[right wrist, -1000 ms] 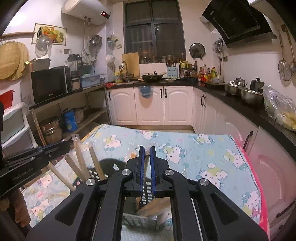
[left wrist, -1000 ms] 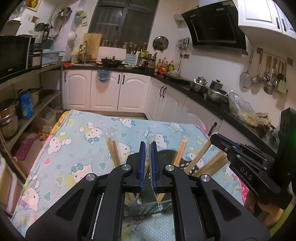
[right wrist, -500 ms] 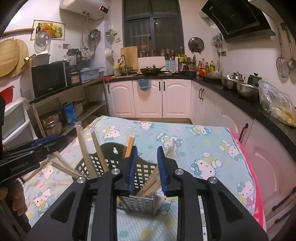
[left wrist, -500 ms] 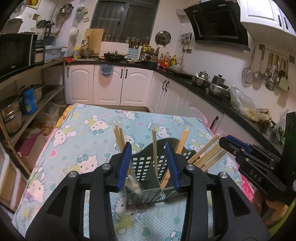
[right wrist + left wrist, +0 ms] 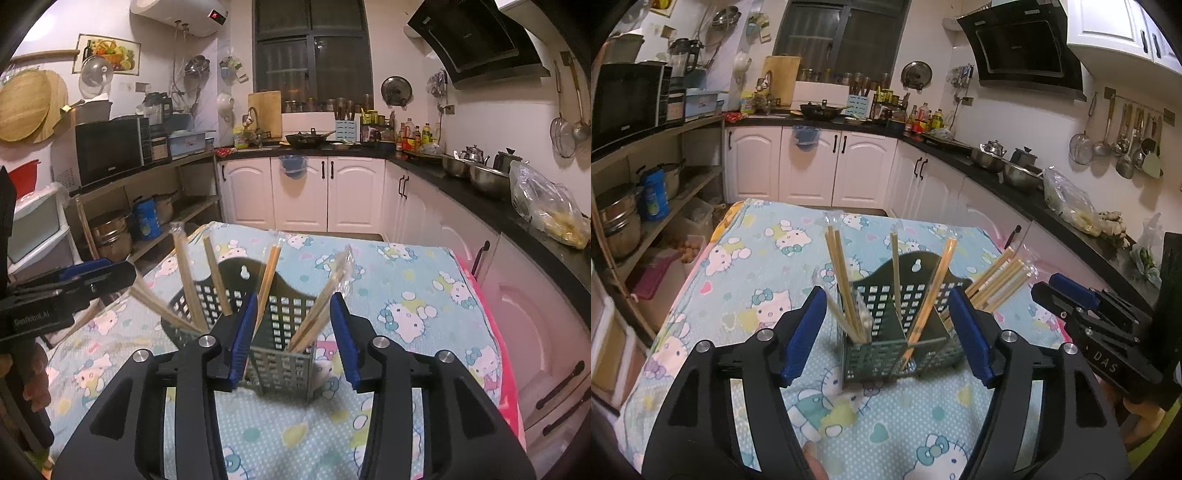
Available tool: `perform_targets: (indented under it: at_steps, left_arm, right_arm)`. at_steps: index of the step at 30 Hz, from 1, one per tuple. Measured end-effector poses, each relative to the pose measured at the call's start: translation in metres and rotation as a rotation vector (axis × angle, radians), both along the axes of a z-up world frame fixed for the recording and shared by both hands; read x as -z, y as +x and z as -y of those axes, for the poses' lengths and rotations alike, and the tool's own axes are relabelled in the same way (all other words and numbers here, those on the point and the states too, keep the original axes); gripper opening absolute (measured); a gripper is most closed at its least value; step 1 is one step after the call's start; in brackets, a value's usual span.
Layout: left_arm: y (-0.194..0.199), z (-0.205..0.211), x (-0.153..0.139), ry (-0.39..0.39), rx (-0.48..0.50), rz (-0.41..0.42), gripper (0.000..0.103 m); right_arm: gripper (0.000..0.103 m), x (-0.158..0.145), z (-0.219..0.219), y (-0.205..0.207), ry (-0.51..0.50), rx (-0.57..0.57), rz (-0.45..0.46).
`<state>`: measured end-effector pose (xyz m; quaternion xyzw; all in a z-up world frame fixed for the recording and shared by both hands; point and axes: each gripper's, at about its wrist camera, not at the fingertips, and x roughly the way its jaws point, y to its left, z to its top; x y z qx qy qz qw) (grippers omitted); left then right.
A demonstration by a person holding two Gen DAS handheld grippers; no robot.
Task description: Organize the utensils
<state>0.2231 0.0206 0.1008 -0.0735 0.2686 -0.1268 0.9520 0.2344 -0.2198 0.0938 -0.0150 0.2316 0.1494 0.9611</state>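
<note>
A dark green slotted utensil basket (image 5: 897, 332) stands at center frame on a desk draped in a cartoon-cat cloth (image 5: 757, 258), wrapped wooden chopsticks (image 5: 836, 273) leaning out of its compartments. In the left wrist view, the left gripper (image 5: 890, 330) frames the basket, its blue-padded fingers (image 5: 807, 334) just opened wide and holding nothing. The right gripper (image 5: 293, 338) has just opened partway, empty, with the basket's near corner and a few chopsticks seen between its fingers.
</note>
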Motion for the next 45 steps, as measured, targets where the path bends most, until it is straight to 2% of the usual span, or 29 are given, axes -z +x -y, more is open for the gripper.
perform_targets:
  at_steps: [4, 6, 15, 22, 31, 35, 45]
  left_arm:
    - [-0.012, 0.002, 0.005, 0.005, 0.009, -0.006, 0.067]
    - [-0.018, 0.002, 0.009, 0.007, 0.017, -0.012, 0.078]
    - [-0.043, 0.0, 0.027, -0.003, 0.021, -0.034, 0.091]
    - [-0.059, -0.001, 0.042, -0.002, 0.013, -0.032, 0.091]
    - [-0.081, 0.0, 0.077, 0.016, -0.012, -0.036, 0.091]
    - [-0.091, 0.0, 0.089, 0.009, -0.019, -0.015, 0.091]
    - [-0.1, 0.008, 0.108, 0.05, -0.041, 0.012, 0.091]
  right_arm:
    - [0.047, 0.005, 0.001, -0.012, -0.005, -0.001, -0.006]
    - [0.05, 0.008, 0.002, -0.019, -0.007, 0.0, -0.01]
    - [0.062, 0.02, 0.004, -0.046, 0.004, 0.003, -0.02]
    - [0.071, 0.035, 0.003, -0.07, 0.022, 0.001, -0.02]
    - [0.078, 0.057, 0.002, -0.094, 0.02, 0.007, -0.022]
    - [0.08, 0.07, 0.003, -0.103, 0.034, 0.012, -0.019]
    - [0.087, 0.098, 0.006, -0.119, 0.022, 0.047, 0.023]
